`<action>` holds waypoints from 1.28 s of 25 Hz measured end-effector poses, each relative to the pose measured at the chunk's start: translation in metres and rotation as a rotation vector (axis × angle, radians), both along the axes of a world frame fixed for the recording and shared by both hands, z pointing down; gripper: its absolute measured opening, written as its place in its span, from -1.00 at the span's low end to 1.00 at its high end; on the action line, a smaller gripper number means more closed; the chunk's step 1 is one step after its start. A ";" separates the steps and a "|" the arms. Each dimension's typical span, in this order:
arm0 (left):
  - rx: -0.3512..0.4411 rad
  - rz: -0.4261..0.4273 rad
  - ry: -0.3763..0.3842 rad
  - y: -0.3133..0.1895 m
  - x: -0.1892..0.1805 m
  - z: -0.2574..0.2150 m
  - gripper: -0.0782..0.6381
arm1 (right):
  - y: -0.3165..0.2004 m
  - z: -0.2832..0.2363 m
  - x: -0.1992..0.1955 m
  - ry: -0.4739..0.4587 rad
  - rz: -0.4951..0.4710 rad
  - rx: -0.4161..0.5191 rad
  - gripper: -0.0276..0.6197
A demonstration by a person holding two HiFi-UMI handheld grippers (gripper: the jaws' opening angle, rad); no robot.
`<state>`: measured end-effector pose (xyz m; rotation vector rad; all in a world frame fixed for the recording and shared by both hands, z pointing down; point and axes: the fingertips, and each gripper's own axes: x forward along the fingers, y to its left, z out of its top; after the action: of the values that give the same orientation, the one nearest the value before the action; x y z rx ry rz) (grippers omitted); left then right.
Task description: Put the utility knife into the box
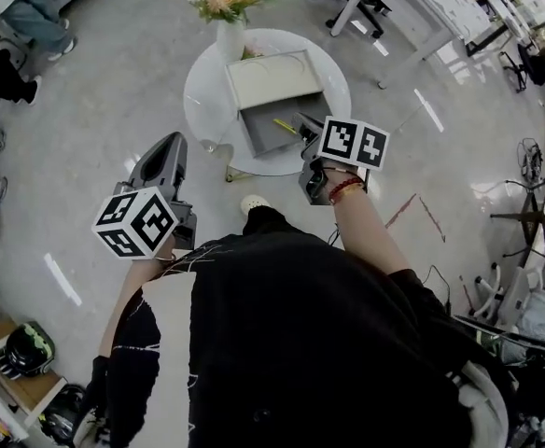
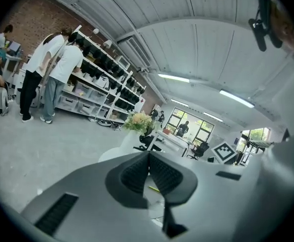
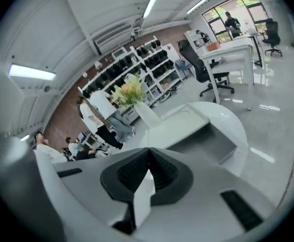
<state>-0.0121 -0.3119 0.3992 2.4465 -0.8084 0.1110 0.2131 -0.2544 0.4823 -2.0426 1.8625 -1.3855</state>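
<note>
The yellow utility knife (image 1: pixel 286 126) lies inside the gray tray of the open box (image 1: pixel 271 80). The box is on the round white table (image 1: pixel 202 93), on the near side of a vase with flowers (image 1: pixel 230 34). The right gripper (image 1: pixel 307 131) is at the right near edge of the box, its jaws together and nothing between them. The left gripper (image 1: pixel 173 146) is near the left edge of the table, its jaws also together and empty.

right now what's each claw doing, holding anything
left claw: closed, nothing between the jaws
right claw: closed, nothing between the jaws
</note>
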 end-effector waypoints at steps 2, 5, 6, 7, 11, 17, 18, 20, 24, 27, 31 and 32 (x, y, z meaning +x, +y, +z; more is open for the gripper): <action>0.016 0.037 0.005 0.003 0.010 -0.005 -0.75 | 0.003 -0.028 -0.007 -0.004 0.014 0.091 -0.90; 0.024 0.051 -0.022 0.016 0.017 -0.009 -0.75 | 0.014 -0.066 -0.021 0.017 -0.009 0.187 -0.90; 0.022 0.049 -0.034 0.020 0.018 -0.009 -0.75 | 0.018 -0.077 -0.024 0.026 -0.009 0.210 -0.90; 0.021 0.048 -0.042 0.024 0.019 -0.010 -0.75 | 0.023 -0.088 -0.027 0.037 -0.003 0.234 -0.90; 0.035 0.071 -0.030 0.033 0.030 -0.019 -0.75 | 0.042 -0.132 -0.025 0.125 0.051 0.347 -0.90; 0.085 0.126 -0.017 0.054 0.051 -0.033 -0.75 | 0.065 -0.186 -0.017 0.331 0.046 0.472 -0.90; 0.092 0.125 -0.025 0.055 0.052 -0.033 -0.75 | 0.067 -0.192 -0.014 0.360 0.043 0.484 -0.90; 0.094 0.121 -0.021 0.058 0.053 -0.036 -0.75 | 0.071 -0.201 -0.007 0.391 0.041 0.495 -0.90; 0.109 0.107 0.002 0.061 0.061 -0.047 -0.75 | 0.074 -0.208 0.004 0.388 0.025 0.503 -0.90; 0.111 0.085 0.014 0.063 0.070 -0.055 -0.75 | 0.073 -0.207 0.013 0.407 -0.006 0.489 -0.90; 0.123 0.061 0.024 0.068 0.085 -0.064 -0.75 | 0.073 -0.206 0.026 0.426 -0.050 0.481 -0.90; 0.124 0.054 0.025 0.069 0.088 -0.065 -0.75 | 0.073 -0.205 0.029 0.425 -0.062 0.479 -0.90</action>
<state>0.0760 -0.2428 0.3347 2.5815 -0.7589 0.0512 0.2426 -0.1810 0.2774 -2.1325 2.1512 -0.4480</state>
